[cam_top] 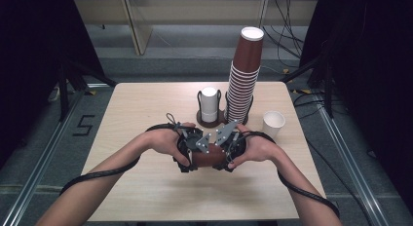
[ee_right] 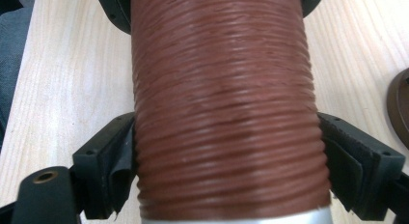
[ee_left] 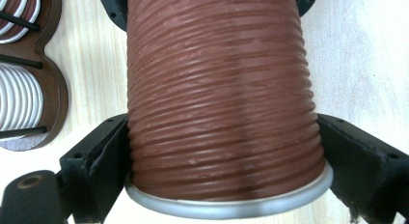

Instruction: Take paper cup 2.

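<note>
cup: we saw a ribbed brown paper cup (ee_left: 224, 103), tapered, pale rim.
left gripper (ee_left: 224, 151): pinched it near the rim.
right gripper (ee_right: 231, 156): pinched its other end.

The cup holder (cam_top: 210, 122) stands toward the far edge of the table (cam_top: 146, 197), carrying a short stack (cam_top: 209, 104) (left) and a tall stack (cam_top: 243, 80). A single cup (cam_top: 273, 124) stands right of it.
</note>
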### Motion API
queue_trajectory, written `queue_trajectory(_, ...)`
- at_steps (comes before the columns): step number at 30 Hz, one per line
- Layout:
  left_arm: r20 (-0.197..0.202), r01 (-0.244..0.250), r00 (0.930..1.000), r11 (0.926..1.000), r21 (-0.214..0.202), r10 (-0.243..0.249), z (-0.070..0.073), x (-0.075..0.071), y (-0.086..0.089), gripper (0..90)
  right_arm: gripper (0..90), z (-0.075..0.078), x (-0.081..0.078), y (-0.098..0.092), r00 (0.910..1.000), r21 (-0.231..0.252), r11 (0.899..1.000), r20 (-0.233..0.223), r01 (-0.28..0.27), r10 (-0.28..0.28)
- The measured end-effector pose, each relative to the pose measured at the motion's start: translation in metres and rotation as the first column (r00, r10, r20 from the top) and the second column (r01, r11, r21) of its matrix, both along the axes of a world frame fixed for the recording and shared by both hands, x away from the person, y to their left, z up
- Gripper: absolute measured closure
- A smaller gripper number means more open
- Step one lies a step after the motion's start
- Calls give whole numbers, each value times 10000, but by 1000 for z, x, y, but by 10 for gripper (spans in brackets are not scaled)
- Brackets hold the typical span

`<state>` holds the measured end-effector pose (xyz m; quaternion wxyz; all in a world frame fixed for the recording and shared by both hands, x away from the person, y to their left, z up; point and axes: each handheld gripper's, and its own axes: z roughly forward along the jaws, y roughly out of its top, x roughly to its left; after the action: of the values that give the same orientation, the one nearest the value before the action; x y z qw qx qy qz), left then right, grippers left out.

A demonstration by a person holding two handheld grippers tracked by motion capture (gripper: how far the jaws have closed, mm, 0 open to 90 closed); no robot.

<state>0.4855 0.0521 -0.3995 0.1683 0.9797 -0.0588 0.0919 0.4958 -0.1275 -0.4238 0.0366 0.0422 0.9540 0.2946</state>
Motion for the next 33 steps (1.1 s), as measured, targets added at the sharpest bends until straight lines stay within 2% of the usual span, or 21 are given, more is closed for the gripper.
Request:
queue_trajectory(3,-69,-76,9999,9999,-129,75,-1,-1,-1,104,191,-1,0,1,10000,46,9999,22,-96,96)
queue_trajectory(5,-41,7,10000,10000,-27,-7,0,-1,-2,104,215,-1,0,2,9997,96,9996,34,-260,260)
queue_trajectory(9,-149,-87,9999,9999,-130,85,-1,-2,-2,96,224,-3,-2,1,9999,8,9999,-71,-143,144)
queue_trajectory(10,-200,-112,9997,9999,-125,110,-1,-1,-2,91,224,-3,0,0,9992,106,9991,66,-403,402)
queue_trajectory(11,-239,-119,9996,9998,-149,115,-1,-1,-2,85,223,-3,-2,0,9997,68,9998,-151,-194,195)
queue_trajectory(12,-259,-105,9996,9997,-215,99,-1,-1,-2,79,222,-4,-2,-1,9996,56,9998,-162,-216,216)
queue_trajectory(15,-280,-75,9996,9993,-374,64,-3,-1,-1,64,221,-5,-1,-1,9993,118,9993,-89,-349,350)
queue_trajectory(16,-258,-54,9997,9992,-390,44,-3,0,0,61,221,-5,-2,-2,9998,87,9998,-105,-172,173)
queue_trajectory(18,-255,-183,9995,9977,-653,167,-3,0,1,50,221,-5,-2,-4,9996,186,9995,-21,-274,274)
queue_trajectory(19,-259,-219,9995,9971,-729,201,-3,0,2,45,221,-5,-5,-5,9996,54,9999,-240,149,-148)
queue_trajectory(21,-272,-308,9992,9956,-886,285,-3,1,3,30,221,-5,-1,-7,9995,316,9990,51,-304,303)
queue_trajectory(22,-257,-344,9991,9952,-917,322,-3,1,4,26,221,-5,-3,-8,9999,307,9995,-87,-74,77)
queue_trajectory(25,-166,-437,9990,9952,-876,424,-3,2,6,13,221,-6,-3,-11,10000,336,9994,-55,-1,3)
queue_trajectory(26,-124,-434,9990,9955,-837,425,-3,2,7,0,221,-6,-2,-12,9998,390,9991,102,-194,190)
queue_trajectory(27,-147,-539,9985,9946,-882,528,-4,3,8,0,222,-6,-2,-13,9998,429,9989,110,-194,190)
queue_trajectory(28,-132,-580,9983,9943,-893,570,-4,3,9,0,222,-7,-4,-14,10000,364,9993,40,47,-48)
queue_trajectory(29,-121,-614,9981,9938,-925,605,-4,3,10,0,221,-7,-2,-15,9998,470,9988,159,-132,125)
queue_trajectory(30,-127,-734,9973,9920,-1027,725,-5,4,11,0,222,-7,-3,-17,9999,438,9990,70,104,-108)
queue_trajectory(31,-93,-759,9971,9916,-1047,754,-5,5,11,0,222,-7,-1,-18,9997,588,9982,230,-100,87)
queue_trajectory(32,-98,-889,9960,9890,-1183,884,-5,5,12,0,222,-7,-3,-20,9997,588,9981,77,207,-212)
queue_trajectory(33,-101,-928,9957,9884,-1206,923,-5,5,13,0,222,-7,-2,-21,9996,664,9977,232,116,-132)
